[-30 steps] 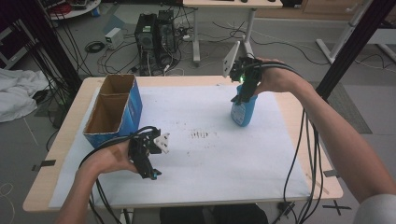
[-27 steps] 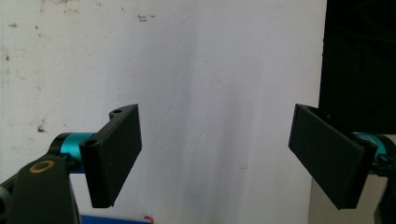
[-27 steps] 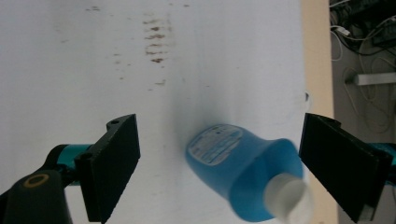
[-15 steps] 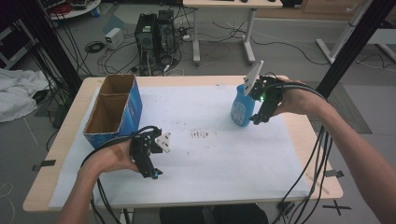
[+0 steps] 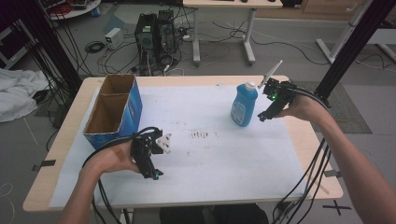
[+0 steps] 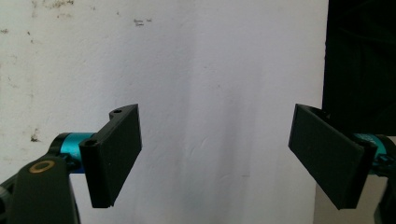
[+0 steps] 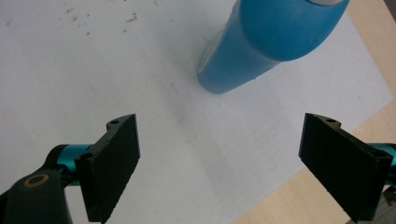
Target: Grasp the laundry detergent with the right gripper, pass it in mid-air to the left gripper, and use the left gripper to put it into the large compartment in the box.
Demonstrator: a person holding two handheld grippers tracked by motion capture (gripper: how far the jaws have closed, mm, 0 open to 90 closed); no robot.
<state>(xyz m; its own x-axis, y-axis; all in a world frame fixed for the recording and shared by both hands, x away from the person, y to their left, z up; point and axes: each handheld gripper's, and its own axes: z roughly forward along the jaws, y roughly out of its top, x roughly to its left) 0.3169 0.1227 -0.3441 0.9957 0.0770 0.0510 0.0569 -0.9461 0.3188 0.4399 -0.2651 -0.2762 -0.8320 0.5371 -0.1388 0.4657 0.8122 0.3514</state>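
Note:
A blue bottle (image 5: 243,104) with a white cap stands upright on the white sheet at the table's right side; its blue body (image 7: 261,44) rises ahead of the jaws in the right gripper view. My right gripper (image 5: 265,115) is just to its right, open, nothing between its fingers (image 7: 116,163), clear of the bottle. My left gripper (image 5: 150,171) is near the front left of the table, open and empty, its fingers (image 6: 114,154) wide apart over bare white sheet.
An open blue cardboard box (image 5: 112,112) stands at the left of the table, just beyond my left hand. Small dark marks (image 5: 201,135) dot the sheet's middle. Cables trail from both grippers over the front edge. The wooden table edge (image 7: 322,93) lies close beyond the bottle.
My right gripper let go of the blue bottle and drew back to the right, now open beside it. The bottle stays standing. The left gripper has hardly moved.

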